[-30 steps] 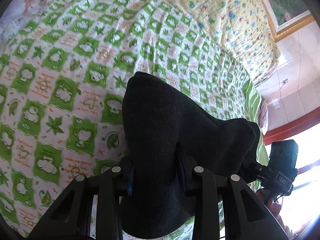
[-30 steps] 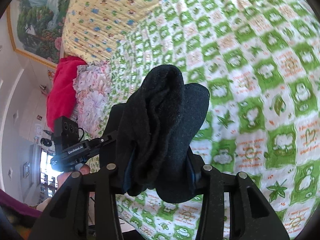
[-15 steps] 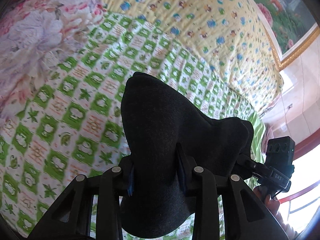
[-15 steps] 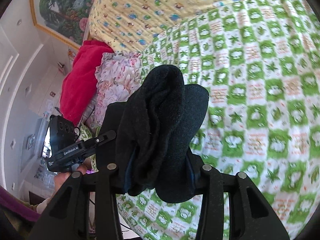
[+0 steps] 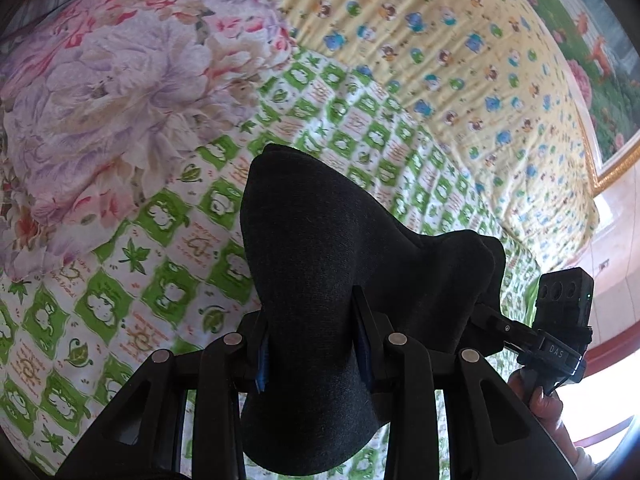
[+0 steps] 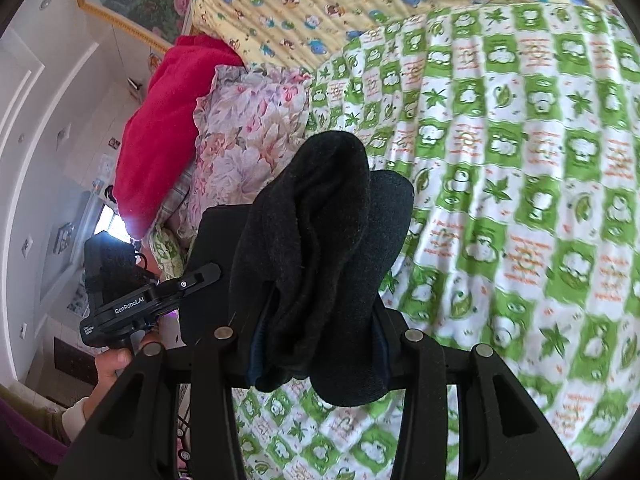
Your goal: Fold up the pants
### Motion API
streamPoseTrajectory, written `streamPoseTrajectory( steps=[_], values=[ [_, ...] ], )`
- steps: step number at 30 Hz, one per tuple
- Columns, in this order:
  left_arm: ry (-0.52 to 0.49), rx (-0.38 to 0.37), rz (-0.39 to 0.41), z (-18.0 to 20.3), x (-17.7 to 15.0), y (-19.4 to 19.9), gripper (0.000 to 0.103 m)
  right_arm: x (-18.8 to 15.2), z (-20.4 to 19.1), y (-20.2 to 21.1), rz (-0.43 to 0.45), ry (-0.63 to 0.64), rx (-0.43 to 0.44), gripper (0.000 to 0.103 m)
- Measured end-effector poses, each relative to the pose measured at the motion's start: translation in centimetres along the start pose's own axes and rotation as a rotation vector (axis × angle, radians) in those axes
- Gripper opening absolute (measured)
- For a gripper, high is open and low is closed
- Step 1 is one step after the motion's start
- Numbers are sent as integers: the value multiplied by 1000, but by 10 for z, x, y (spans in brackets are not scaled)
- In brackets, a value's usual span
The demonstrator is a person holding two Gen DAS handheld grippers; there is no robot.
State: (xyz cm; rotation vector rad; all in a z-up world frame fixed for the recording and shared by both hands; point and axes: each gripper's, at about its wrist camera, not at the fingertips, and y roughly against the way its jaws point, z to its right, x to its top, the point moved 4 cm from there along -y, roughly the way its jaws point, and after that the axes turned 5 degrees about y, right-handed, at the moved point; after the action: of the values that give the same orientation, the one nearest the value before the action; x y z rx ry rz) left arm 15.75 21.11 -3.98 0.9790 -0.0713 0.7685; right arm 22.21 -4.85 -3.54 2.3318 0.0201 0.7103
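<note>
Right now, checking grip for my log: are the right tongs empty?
No, the right tongs are shut on bunched black pants.

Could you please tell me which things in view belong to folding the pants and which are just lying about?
In use: black pants, left gripper, right gripper, green checked sheet.
Lying about: floral pillow, red blanket, yellow quilt.
</note>
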Motion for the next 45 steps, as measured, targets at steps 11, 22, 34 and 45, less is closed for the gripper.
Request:
streamPoseTrajectory(
  steps=[11,22,34,45],
  values=[
    [35,53,-5,-24,8,-23,33,15,17,-45,-69,-3,1,45],
    [73,88,-37,-44,3,-43,50,8,46,-57,-85,-32,-40,65],
    [22,162,-5,-34,-1,-28,69,9,36,-48,-87,-25,-84,82],
    [-61,222,66,-16,-14,0,75,8,-7,-20,-7,143,-165,86]
  ],
)
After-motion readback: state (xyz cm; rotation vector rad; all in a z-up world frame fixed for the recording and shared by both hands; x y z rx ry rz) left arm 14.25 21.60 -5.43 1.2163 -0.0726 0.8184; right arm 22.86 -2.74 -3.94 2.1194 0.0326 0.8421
